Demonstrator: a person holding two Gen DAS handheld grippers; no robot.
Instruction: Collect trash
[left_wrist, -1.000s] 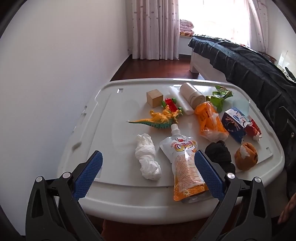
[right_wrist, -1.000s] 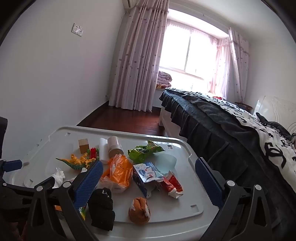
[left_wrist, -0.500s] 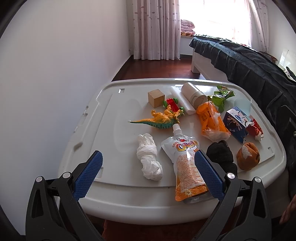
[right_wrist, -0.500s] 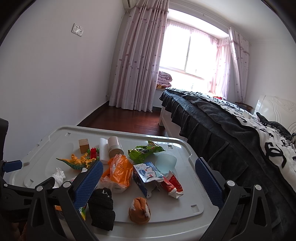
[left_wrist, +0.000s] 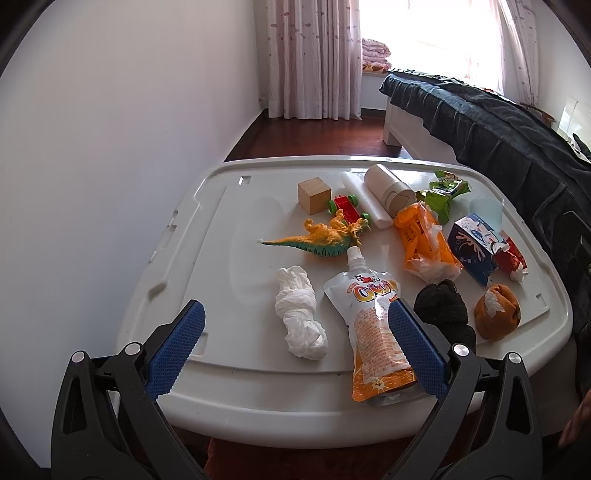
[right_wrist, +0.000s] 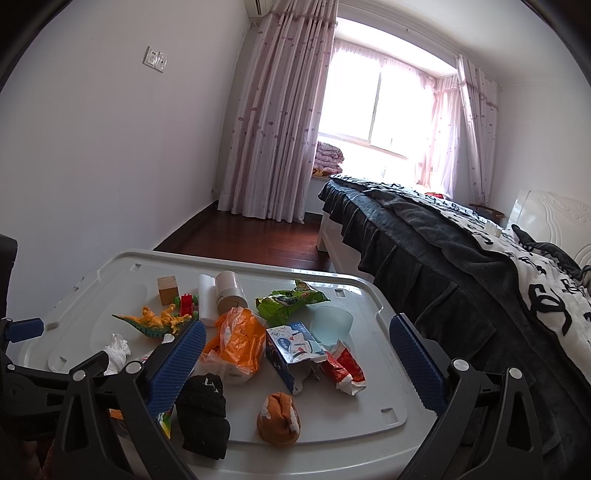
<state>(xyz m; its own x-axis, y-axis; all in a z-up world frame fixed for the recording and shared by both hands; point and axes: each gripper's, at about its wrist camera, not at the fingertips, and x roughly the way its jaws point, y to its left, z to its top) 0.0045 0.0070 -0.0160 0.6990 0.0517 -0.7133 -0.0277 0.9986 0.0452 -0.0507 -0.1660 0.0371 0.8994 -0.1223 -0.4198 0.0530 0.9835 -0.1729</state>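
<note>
Both tongs apart, holding nothing. Left gripper (left_wrist: 295, 350) hangs over near edge of white bin lid (left_wrist: 221, 391), fingers wide, crumpled white tissue (left_wrist: 300, 323) lying between them on the lid, orange juice pouch (left_wrist: 376, 332) just inside the right finger, spout pointing far. Right gripper (right_wrist: 295, 365) also spread wide, over near right part of the lid (right_wrist: 332, 435), nothing between the pads touched. Trash on lid: orange plastic bag (left_wrist: 424, 240) mid-right, green snack wrapper (left_wrist: 445, 194) far right, blue-white carton (left_wrist: 474, 245) right of the bag, torn open in right wrist view, red wrapper (left_wrist: 511, 258) touching its right side, pale translucent cup (right_wrist: 330, 325) just beyond the carton. Non-trash: wooden cube (left_wrist: 314, 195) far centre, red-green toy car (left_wrist: 347, 208) beside it, orange-green dinosaur (left_wrist: 325, 242) nearer, its head near the pouch spout, paper roll (left_wrist: 388, 188) lying on its side far centre with a white roll (left_wrist: 369, 206) along its left side. Black sock (left_wrist: 443, 314) near right, orange sock ball (left_wrist: 496, 312) right of it, apart. Dark-covered bed (right_wrist: 461, 266) right of lid, curtains (right_wrist: 277, 129) and window far.
</note>
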